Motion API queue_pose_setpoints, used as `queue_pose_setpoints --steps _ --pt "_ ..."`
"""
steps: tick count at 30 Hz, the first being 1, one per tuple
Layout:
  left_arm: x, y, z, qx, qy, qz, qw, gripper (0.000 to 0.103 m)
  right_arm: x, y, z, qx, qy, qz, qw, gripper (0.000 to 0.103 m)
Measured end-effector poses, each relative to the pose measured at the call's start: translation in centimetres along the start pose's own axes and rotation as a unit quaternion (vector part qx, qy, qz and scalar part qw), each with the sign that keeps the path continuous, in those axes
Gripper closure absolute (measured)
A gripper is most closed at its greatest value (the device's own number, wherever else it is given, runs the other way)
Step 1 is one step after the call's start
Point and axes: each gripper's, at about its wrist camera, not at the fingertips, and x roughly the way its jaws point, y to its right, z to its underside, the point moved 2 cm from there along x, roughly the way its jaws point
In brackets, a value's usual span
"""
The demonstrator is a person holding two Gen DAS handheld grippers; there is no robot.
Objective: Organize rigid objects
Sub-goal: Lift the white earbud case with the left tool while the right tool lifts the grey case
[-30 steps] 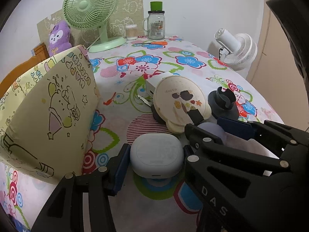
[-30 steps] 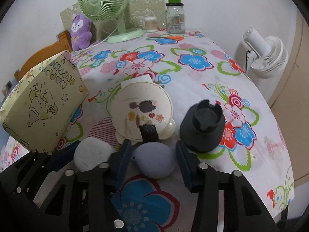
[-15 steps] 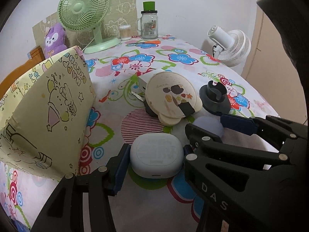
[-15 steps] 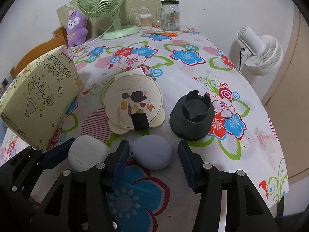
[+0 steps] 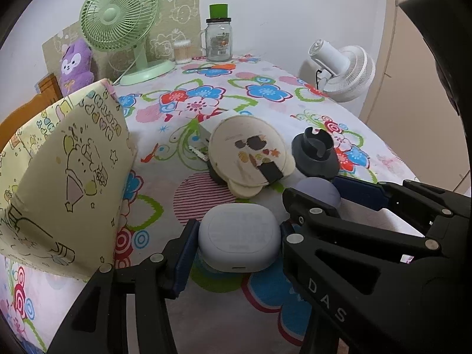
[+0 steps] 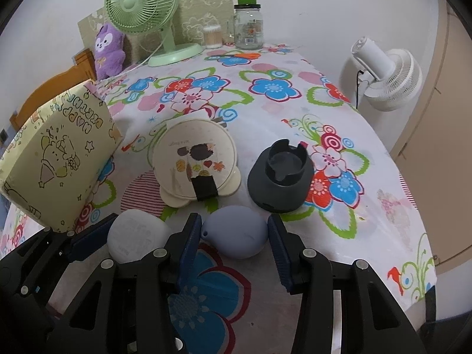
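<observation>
My left gripper is shut on a white rounded case, which also shows in the right wrist view. My right gripper is shut on a lavender egg-shaped object, which shows partly hidden in the left wrist view. Both are held above the flowered tablecloth. Ahead lie a cream round mirror case and a dark grey round holder. A yellow cartoon-print box stands at the left.
A green desk fan, a purple plush toy, a cotton swab jar and a glass jar with a green lid stand at the far edge. A white fan stands beyond the table's right edge.
Both grippers have risen and pulled back a little with their objects held. The table items look smaller and further away than a second ago.
</observation>
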Motion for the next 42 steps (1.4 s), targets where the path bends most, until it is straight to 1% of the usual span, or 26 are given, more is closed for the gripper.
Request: queue_pose_setpoints --steps 6,16,42 --pt "-0.8 0.4 -0.5 0.005 0.004 0.001 1.0000 0.046 -1.1 0.4 -0.2 0.010 0.004 0.008 1.000 0.054" --pt "-2.7 0.3 -1.7 0.009 0.019 0.004 0.9998 0.046 -3.3 0.3 -1.1 0.021 0.025 0.018 0.999 0.054" --pt "-8.3 -1.0 -4.3 0.029 0.056 0.007 0.9980 0.046 -9.2 -2.0 -3.7 0.029 0.068 0.036 0.997 0.054"
